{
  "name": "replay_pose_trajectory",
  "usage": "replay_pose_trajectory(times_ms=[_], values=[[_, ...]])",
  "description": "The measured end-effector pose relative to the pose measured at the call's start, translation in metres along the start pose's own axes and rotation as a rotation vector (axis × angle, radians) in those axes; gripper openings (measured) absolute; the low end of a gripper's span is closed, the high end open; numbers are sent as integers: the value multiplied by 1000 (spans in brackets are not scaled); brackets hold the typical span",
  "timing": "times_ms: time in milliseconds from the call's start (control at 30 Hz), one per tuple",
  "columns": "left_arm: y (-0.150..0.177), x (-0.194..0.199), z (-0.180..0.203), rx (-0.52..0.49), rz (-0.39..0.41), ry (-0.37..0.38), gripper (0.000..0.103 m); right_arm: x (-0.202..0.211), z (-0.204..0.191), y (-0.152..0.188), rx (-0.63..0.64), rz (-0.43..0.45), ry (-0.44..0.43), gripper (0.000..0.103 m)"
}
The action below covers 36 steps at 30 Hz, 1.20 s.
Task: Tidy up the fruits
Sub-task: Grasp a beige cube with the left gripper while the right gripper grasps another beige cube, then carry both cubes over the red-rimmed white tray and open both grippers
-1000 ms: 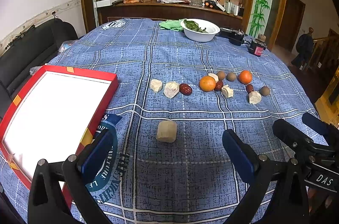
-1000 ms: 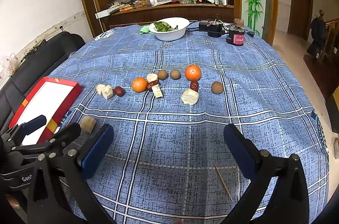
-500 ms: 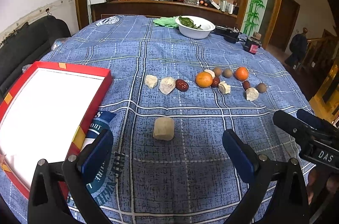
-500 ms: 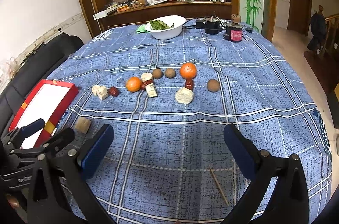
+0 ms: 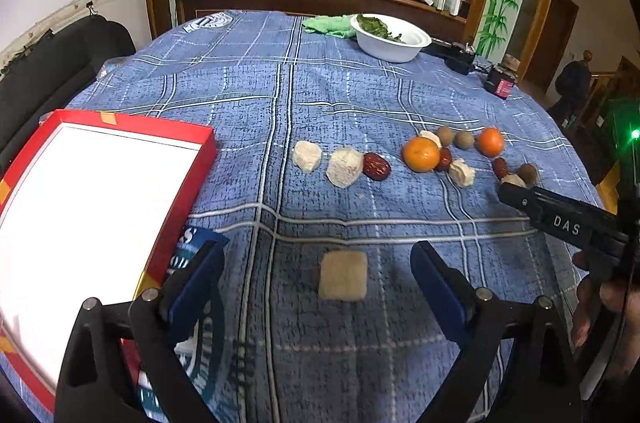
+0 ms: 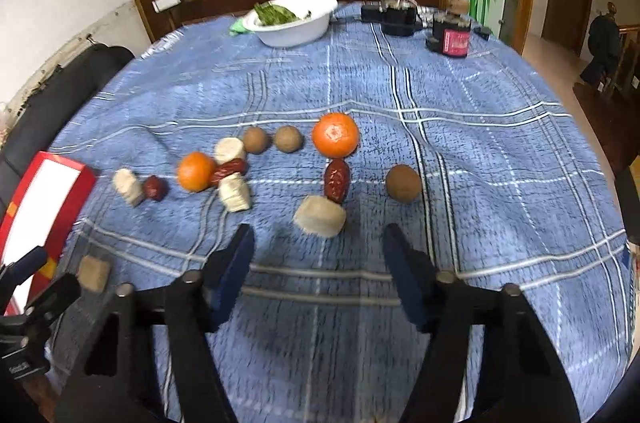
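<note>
Fruits (image 6: 335,135) scattered on blue cloth (image 6: 480,151), left claw (image 5: 316,265) and right claw (image 6: 318,243) closing, nothing gripped

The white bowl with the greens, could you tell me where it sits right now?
The white bowl stands at the table's far edge in both views, beside a green cloth, well beyond the row of fruit.

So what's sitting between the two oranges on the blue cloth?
In the right wrist view, between the left orange and the right orange lie a pale chunk, a red date and two brown round fruits.
</note>
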<state>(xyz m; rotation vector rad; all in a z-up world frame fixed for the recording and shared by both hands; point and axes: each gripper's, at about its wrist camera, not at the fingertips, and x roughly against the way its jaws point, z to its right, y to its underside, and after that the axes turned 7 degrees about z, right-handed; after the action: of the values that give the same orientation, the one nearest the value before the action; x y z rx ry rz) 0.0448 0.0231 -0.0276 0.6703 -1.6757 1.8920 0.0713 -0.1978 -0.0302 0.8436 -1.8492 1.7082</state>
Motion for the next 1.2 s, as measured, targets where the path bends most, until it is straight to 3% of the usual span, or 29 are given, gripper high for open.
replay_pose_trajectory(times_ms=[67, 167, 267, 367, 433, 467, 800, 1200], values=[[-1, -6, -3, 0, -14, 0, 85, -7, 0, -1, -1, -6, -5, 58], [4, -12, 1, -21, -58, 18, 78, -13, -2, -1, 7, -21, -6, 36], [13, -16, 7, -50, -67, 5, 73, -14, -1, -1, 13, -21, -9, 32], [15, -20, 10, -86, -72, -40, 49, -15, 0, -1, 9, -15, -21, 32], [14, -17, 8, -79, -81, -2, 29, -14, 0, -1, 11, -14, -24, 32], [14, -14, 6, -68, -89, 23, 24, -15, 0, -1, 9, -13, -26, 32], [15, 7, -2, -32, -59, 42, 24, -2, -4, 0, 8, -2, -45, 32], [18, 47, -6, -14, 4, 65, 24, 64, -23, 17, 44, 86, -66, 33]])
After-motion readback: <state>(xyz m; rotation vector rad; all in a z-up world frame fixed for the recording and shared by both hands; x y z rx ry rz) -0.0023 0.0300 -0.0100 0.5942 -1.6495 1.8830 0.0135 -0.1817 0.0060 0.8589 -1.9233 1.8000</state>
